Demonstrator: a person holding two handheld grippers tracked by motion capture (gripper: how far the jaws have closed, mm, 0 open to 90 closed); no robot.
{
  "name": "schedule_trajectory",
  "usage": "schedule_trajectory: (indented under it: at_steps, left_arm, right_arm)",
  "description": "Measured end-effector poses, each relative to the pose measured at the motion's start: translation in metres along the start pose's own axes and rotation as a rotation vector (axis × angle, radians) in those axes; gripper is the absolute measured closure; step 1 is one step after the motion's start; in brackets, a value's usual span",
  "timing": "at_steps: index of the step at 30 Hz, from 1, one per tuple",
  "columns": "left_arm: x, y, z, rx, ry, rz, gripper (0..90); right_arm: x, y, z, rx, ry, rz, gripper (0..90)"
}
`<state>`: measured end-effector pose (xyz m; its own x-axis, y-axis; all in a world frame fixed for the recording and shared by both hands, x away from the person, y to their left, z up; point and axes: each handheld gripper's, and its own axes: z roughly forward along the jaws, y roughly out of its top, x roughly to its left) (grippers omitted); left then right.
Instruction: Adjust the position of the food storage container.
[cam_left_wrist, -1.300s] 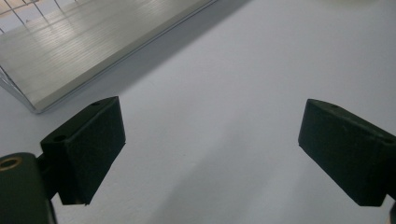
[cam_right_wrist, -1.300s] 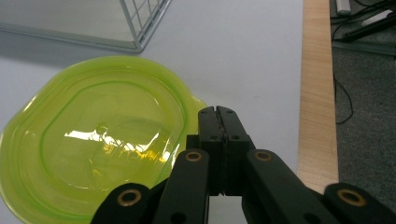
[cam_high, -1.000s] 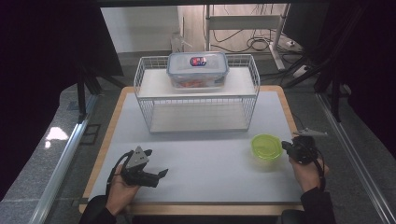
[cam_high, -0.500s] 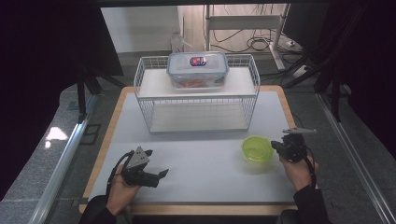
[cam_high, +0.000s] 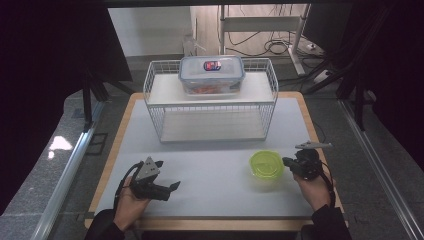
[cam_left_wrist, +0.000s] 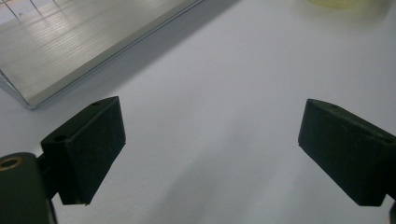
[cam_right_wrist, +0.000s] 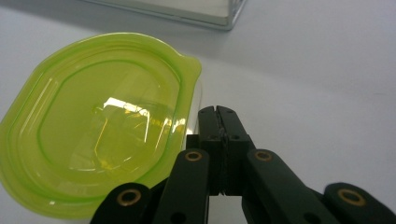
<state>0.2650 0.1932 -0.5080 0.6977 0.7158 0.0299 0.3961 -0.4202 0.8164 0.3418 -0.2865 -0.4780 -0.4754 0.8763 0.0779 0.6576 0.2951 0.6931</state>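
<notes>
now your right gripper (cam_high: 288, 162) sits at the lower right of the high view with its 2 jaws pressed together on nothing, their tips just beside the rim of the green lidded container (cam_high: 266, 165). in the right gripper view that container (cam_right_wrist: 100, 121) fills the left half, resting on the white mat (cam_high: 215, 170). your left gripper (cam_high: 172, 187), at the lower left, holds its jaws wide apart over bare mat.
</notes>
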Motion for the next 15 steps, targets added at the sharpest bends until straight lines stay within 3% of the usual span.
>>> schedule_trajectory:
  at_steps: [9,15]
  left_arm:
    - [0.0,0.0,0.0,0.0,0.0,0.0,7.3]
    - [0.0,0.0,0.0,0.001,-0.002,0.0,7.3]
  right_arm:
    - [0.013,-0.003,0.0,0.026,0.063,-0.005,90.0]
    - [0.008,-0.008,0.006,0.08,0.065,-0.023,90.0]
